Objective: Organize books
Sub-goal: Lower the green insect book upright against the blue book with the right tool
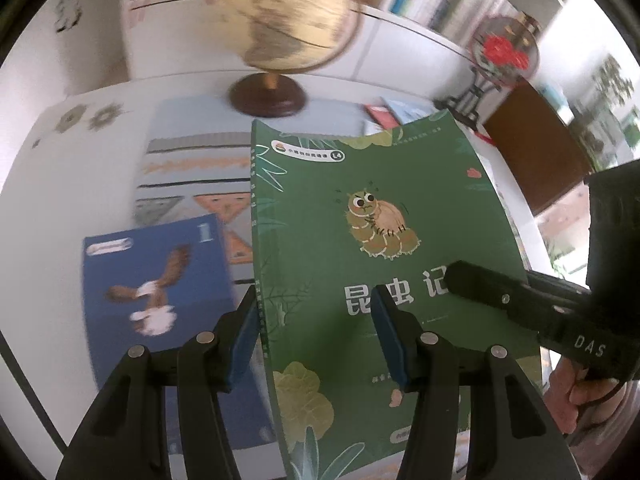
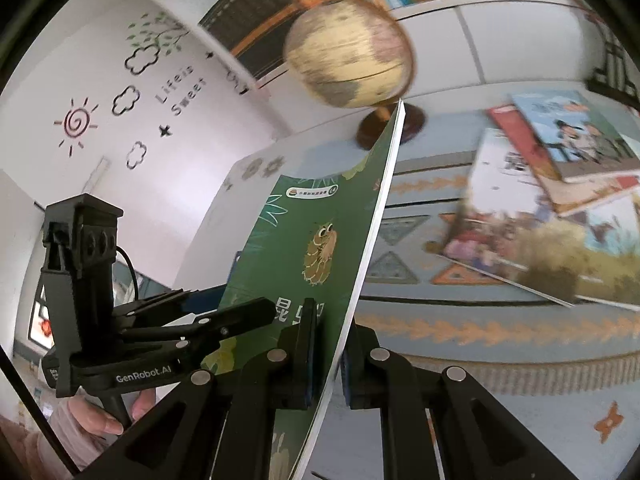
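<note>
Books are what I am sorting, and the one in hand is the green insect book (image 1: 380, 220), lifted clear of the white table (image 1: 60, 220) and tilted up so its cover faces my left camera. My right gripper (image 2: 332, 332) is closed almost fully on the lower part of its page edge, one pad on the cover and one on the back, which I judge is what carries its weight. My left gripper (image 1: 316, 320) stands partly open at the spine side, one finger just beside the spine and the other across the cover. It does not pinch the book, and I cannot tell whether a pad touches it; it seems placed there to steady the thin, bowing volume. Below lies a blue book with an eagle (image 1: 160, 292), flat on the patterned runner (image 1: 192, 168), probably the start of a neat stack. A loose heap of picture books (image 2: 560, 200) lies well apart to the right, not yet sorted. A globe (image 1: 288, 16) stands behind, near enough that the raised top corner should be kept off it.
</note>
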`<control>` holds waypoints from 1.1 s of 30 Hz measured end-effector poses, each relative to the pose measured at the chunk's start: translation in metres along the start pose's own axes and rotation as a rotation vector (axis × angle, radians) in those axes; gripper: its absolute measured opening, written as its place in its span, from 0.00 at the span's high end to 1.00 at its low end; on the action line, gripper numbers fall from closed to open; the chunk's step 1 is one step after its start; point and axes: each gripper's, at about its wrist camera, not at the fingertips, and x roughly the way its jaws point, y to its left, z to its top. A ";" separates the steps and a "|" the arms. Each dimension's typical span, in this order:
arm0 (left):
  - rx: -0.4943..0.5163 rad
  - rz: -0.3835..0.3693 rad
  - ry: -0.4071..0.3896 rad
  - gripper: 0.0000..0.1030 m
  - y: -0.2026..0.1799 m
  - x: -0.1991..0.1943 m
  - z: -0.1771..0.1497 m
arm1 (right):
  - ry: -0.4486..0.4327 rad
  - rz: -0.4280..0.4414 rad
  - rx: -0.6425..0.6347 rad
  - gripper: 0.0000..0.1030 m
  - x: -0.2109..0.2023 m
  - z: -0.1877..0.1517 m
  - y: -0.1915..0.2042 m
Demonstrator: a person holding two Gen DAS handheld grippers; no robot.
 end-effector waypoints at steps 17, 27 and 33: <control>-0.207 0.108 -0.002 0.51 0.121 -0.020 -0.031 | 0.158 0.072 -0.076 0.88 0.114 -0.013 0.080; -0.226 0.133 0.064 0.51 0.151 -0.002 -0.045 | 0.205 0.089 -0.040 0.88 0.156 -0.021 0.083; -0.236 0.161 0.096 0.51 0.163 0.017 -0.050 | 0.213 0.080 0.012 0.88 0.174 -0.027 0.073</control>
